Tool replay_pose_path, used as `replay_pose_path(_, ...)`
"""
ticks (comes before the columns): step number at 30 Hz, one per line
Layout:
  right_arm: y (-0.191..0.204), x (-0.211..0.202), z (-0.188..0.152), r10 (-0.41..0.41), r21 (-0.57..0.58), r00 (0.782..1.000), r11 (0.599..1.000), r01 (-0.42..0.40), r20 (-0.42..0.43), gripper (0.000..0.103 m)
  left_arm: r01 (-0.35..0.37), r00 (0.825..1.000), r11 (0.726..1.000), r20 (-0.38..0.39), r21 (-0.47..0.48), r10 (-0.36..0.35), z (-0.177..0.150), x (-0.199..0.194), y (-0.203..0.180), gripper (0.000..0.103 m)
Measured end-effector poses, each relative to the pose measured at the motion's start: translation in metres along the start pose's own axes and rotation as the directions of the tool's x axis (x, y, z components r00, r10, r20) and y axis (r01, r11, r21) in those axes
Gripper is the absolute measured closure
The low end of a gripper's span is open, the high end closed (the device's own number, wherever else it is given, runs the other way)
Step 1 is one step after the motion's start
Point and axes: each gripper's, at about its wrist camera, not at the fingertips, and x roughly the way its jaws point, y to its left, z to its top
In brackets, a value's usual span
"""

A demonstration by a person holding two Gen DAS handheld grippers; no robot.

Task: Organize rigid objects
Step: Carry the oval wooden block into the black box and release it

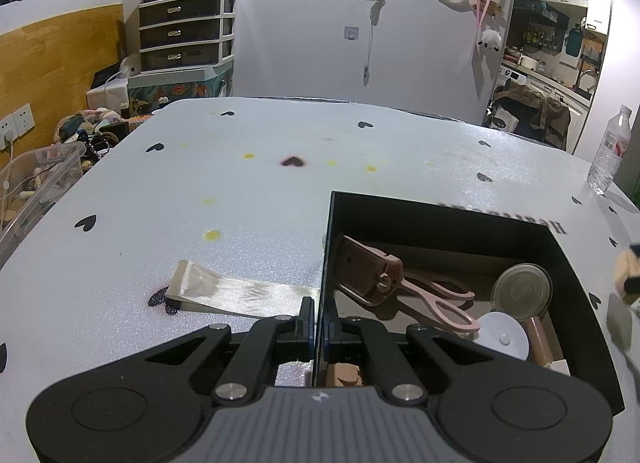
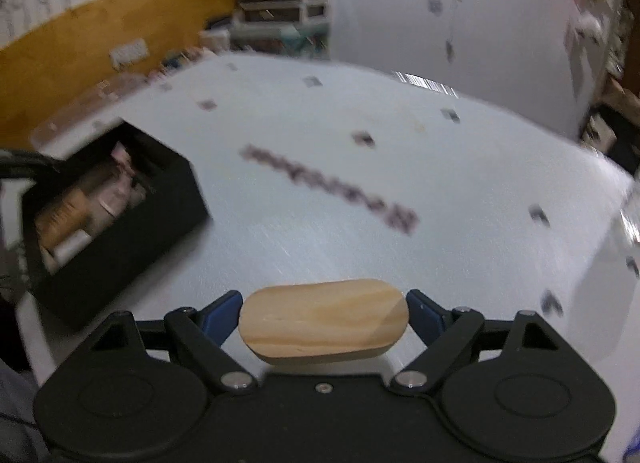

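Observation:
My left gripper is shut on the left wall of an open black box. Inside the box lie a pink scissor-like tool, a round metal lid, a white disc and other small items. In the blurred right wrist view, my right gripper is shut on an oval wooden block. It holds the block by its two ends above the white table. The black box stands to its left. A blurred beige and dark shape shows at the right edge of the left wrist view.
A pale ribbon strip lies on the table just left of the box. A water bottle stands at the far right edge. A clear plastic bin sits off the left side, and drawers stand behind.

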Motion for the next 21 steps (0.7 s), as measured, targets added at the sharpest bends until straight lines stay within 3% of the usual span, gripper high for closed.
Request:
replay_pose_path(4, 0.027, -0.008, 0.024, 0.090, -0.067, 0.994, 0.994, -0.086, 0.068, 0.014, 0.007, 1.000, 1.000, 0.005, -0.003, -0.007, 0.001, -0.001, 0.000, 0.100)
replay_pose_path(8, 0.060, -0.003, 0.044, 0.218, -0.154, 0.972, 0.967, -0.204, 0.081, 0.014, 0.012, 1.000, 1.000, 0.009, -0.002, -0.012, 0.002, 0.000, 0.000, 0.100)
replay_pose_path(17, 0.137, 0.037, 0.078, 0.431, -0.282, 0.902, 0.866, -0.413, 0.001, 0.014, 0.030, 0.999, 0.999, 0.021, -0.016, -0.029, 0.000, 0.001, 0.003, 0.099)
replay_pose_path(21, 0.156, 0.059, 0.088, 0.472, -0.256, 0.881, 0.849, -0.463, -0.028, 0.014, 0.038, 0.999, 0.999, 0.024, -0.020, -0.038, -0.001, 0.001, 0.005, 0.099)
